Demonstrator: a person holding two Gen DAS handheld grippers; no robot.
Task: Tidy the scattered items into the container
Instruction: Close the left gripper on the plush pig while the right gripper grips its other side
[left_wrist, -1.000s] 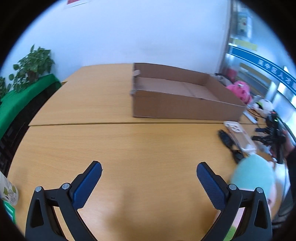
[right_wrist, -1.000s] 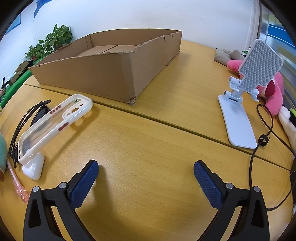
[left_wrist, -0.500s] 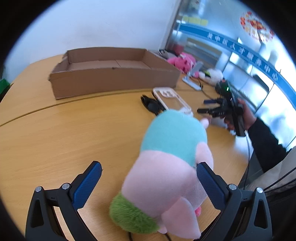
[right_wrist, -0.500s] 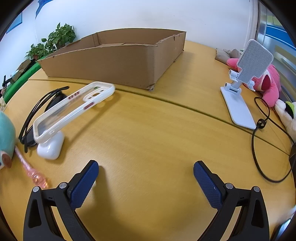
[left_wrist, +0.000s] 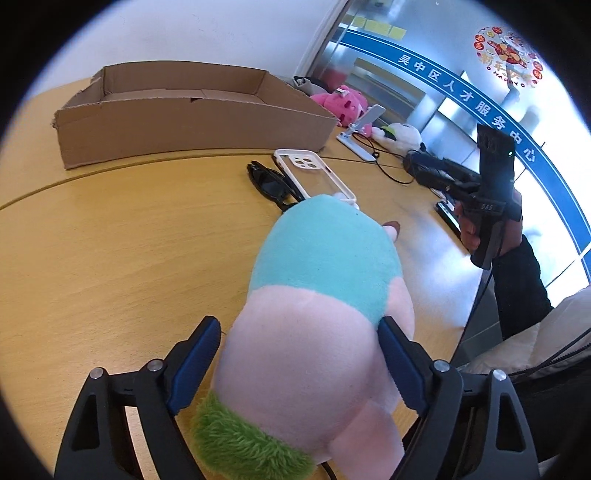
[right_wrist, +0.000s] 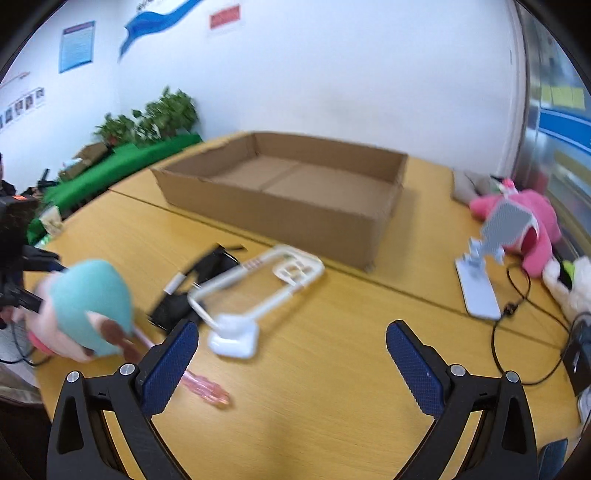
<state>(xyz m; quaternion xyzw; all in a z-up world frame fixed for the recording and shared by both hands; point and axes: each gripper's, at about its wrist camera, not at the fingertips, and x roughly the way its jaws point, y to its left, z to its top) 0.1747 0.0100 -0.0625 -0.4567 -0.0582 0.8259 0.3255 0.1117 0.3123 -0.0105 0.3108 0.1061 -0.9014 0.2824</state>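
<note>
Left gripper has its blue pads pressed into the pink belly of the plush toy, clamped low so the teal head points forward toward the cardboard box, which sits empty across the table. Right gripper hangs with fingers wide apart above the phone case, sunglasses and pink pen, likely its next pick.

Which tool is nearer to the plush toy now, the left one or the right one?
Left. The left tool grips the plush toy; the right tool is open, with the toy off to its left.
</note>
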